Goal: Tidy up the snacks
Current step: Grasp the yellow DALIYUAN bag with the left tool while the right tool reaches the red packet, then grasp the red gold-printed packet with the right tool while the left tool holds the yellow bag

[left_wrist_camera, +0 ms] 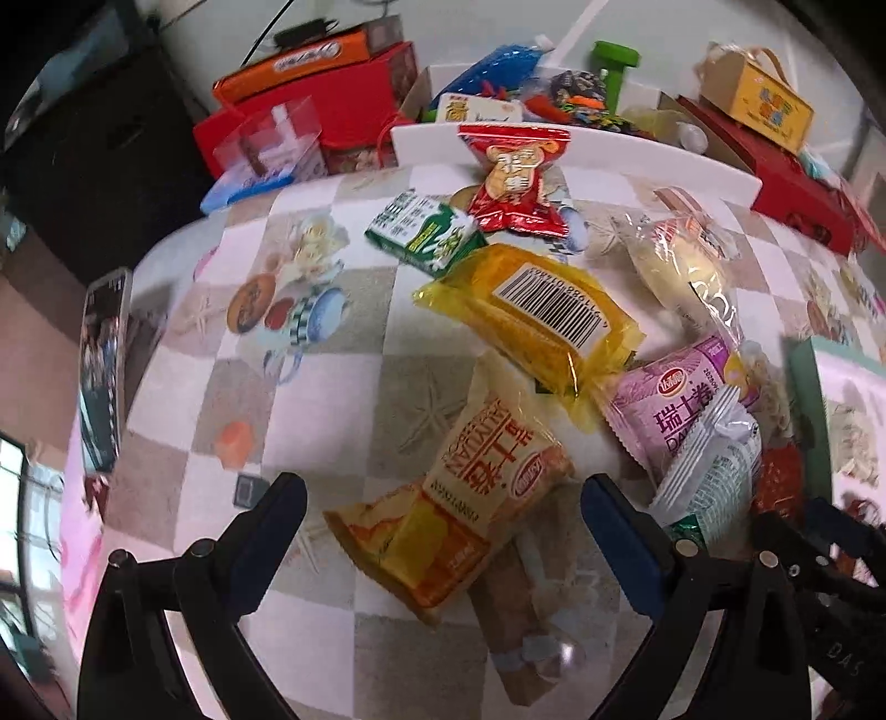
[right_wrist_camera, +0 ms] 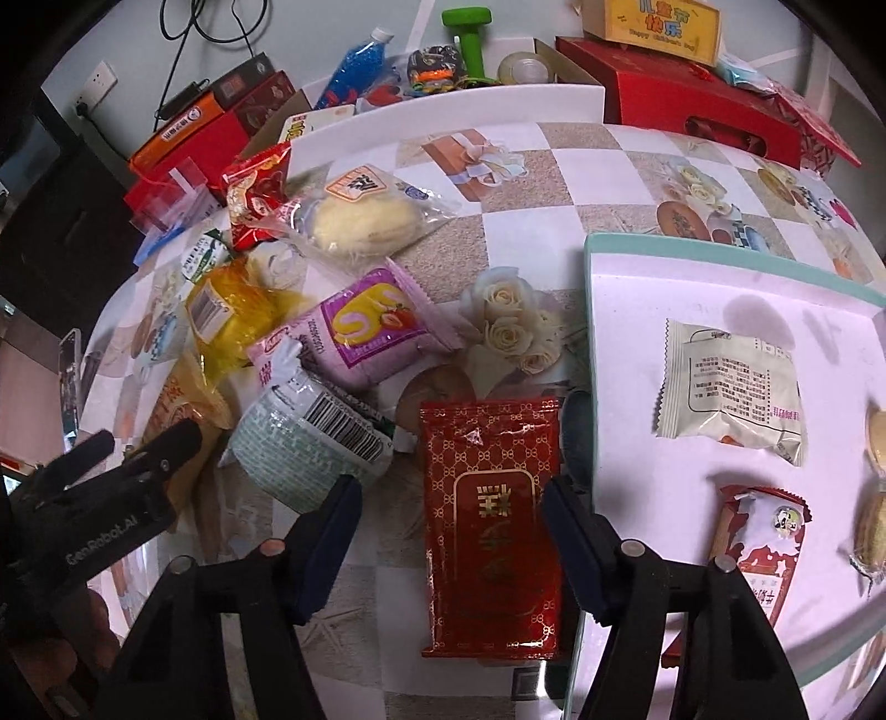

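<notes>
My left gripper (left_wrist_camera: 443,498) is open, its fingers either side of an orange-and-yellow cake packet (left_wrist_camera: 448,515) lying on the tablecloth. My right gripper (right_wrist_camera: 451,498) is open around a dark red packet (right_wrist_camera: 490,520) that lies flat beside the tray (right_wrist_camera: 592,310). In the pile lie a yellow packet (left_wrist_camera: 531,304), a purple packet (right_wrist_camera: 360,327), a white-green packet (right_wrist_camera: 310,437), a clear-wrapped bun (right_wrist_camera: 360,221), a green packet (left_wrist_camera: 421,227) and a red packet (left_wrist_camera: 515,177). The tray holds a white packet (right_wrist_camera: 731,387) and a red-white packet (right_wrist_camera: 758,543).
A phone (left_wrist_camera: 102,371) lies at the table's left edge. Red and orange boxes (left_wrist_camera: 310,94), a blue bottle (right_wrist_camera: 354,66), a green dumbbell (right_wrist_camera: 470,39) and a yellow box (right_wrist_camera: 653,22) crowd the far side behind a white board (right_wrist_camera: 443,116). The left gripper shows at left in the right wrist view (right_wrist_camera: 111,482).
</notes>
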{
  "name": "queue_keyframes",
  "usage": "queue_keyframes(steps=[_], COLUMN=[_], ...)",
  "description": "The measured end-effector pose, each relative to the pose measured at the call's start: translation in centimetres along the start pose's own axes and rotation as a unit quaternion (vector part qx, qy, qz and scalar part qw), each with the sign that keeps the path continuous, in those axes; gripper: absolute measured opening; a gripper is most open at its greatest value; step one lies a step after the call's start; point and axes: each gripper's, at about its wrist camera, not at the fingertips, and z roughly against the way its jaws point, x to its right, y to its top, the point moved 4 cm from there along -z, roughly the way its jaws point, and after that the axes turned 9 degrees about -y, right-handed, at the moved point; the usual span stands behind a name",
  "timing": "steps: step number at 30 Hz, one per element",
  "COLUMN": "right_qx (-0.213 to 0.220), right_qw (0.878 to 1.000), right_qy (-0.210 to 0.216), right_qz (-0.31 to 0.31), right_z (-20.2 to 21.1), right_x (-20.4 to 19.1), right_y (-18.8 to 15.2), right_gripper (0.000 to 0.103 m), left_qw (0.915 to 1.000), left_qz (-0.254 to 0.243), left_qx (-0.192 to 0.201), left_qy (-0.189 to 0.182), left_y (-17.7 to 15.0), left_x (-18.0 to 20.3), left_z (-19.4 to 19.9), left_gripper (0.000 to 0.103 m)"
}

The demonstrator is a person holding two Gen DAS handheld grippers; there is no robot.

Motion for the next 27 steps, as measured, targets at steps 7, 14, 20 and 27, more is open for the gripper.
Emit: queue_keyframes(steps=[7, 14, 20, 27], right_qx=[0.001, 0.0, -0.001, -0.007], right_qw=[1.0, 1.0, 1.0, 1.0], right_qy=[-0.006, -0.005, -0.004, 0.008], right_qz=[0.008, 0.013, 0.017, 0.017], right_z=[0.0, 0.1, 0.2, 0.0], right_x=[-0.1, -0.1, -0.2, -0.4], right_y=[-0.1, -0.2, -0.4, -0.6], right_gripper=[0.07, 0.07, 0.07, 0.061], left_qw=[0.9998, 0.9994, 0.9986, 0.9979], left_qz=[-0.003, 0.006, 0.016, 0.03], left_qx=[-0.007, -0.02, -0.039, -0.054], left_qy=[-0.019, -0.026, -0.03, -0.017], left_y=[-0.2, -0.6, -1.4, -2.7], left_x=[0.3, -0.1, -0.4, -1.1], left_z=[-1.3, -1.8, -1.9, -1.4], left_gripper=[0.096, 0.061, 0.044, 0.041])
